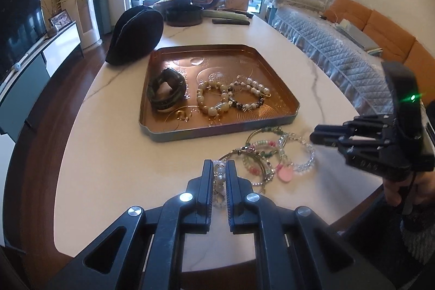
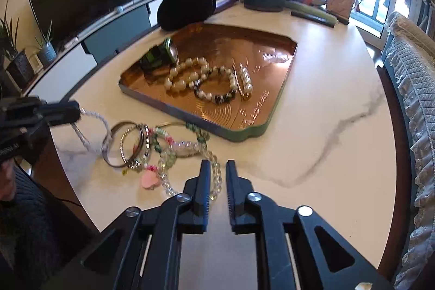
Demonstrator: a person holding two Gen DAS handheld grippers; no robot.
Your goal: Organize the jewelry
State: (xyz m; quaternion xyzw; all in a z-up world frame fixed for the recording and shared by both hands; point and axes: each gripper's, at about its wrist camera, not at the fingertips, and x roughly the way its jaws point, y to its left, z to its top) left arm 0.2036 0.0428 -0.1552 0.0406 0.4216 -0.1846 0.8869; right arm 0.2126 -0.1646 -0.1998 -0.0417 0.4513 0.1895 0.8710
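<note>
Barely legible lettering on right gripper (image 1: 315, 136) body; unreadable.

Left gripper (image 2: 73, 112) motion-blurred; its pale beaded bracelet (image 1: 219, 181) half hidden.

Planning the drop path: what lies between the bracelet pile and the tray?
Only bare tabletop between the bracelet pile and tray, clearest in the left wrist view.

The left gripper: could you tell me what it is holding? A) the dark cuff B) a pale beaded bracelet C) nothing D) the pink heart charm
B: the left gripper is shut on a pale beaded bracelet, which hangs between its fingers.
</note>
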